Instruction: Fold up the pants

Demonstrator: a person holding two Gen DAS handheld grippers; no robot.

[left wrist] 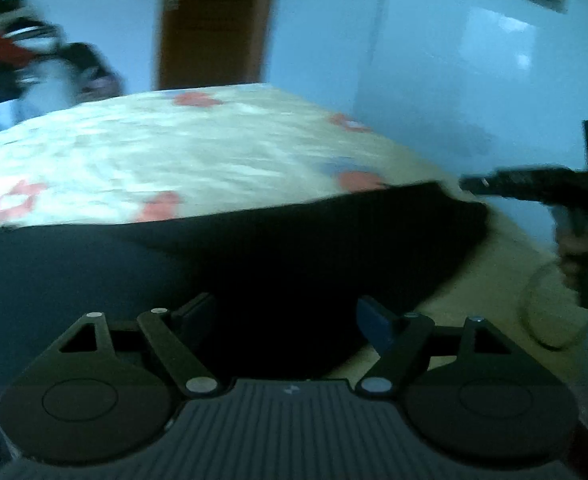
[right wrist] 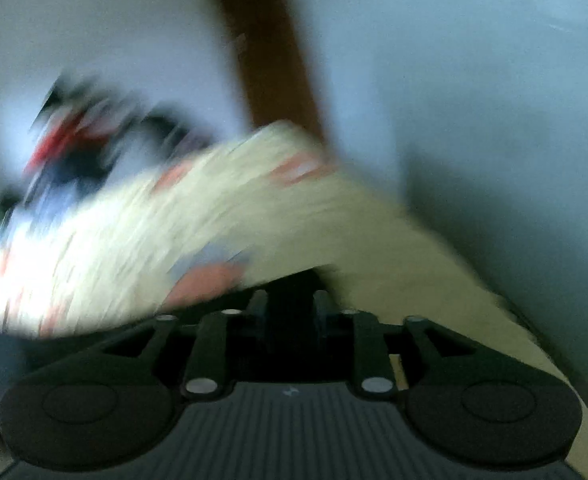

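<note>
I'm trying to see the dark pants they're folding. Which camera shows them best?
The left wrist view. There the pants spread wide across the floral bed cover, with their far edge and right-hand corner clear. The right wrist view is badly blurred and shows only a dark patch between its fingers.

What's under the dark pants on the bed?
The dark pants lie on a cream bedspread with red flower prints; it shows beyond and to the right of them. What lies directly under the cloth is covered.
</note>
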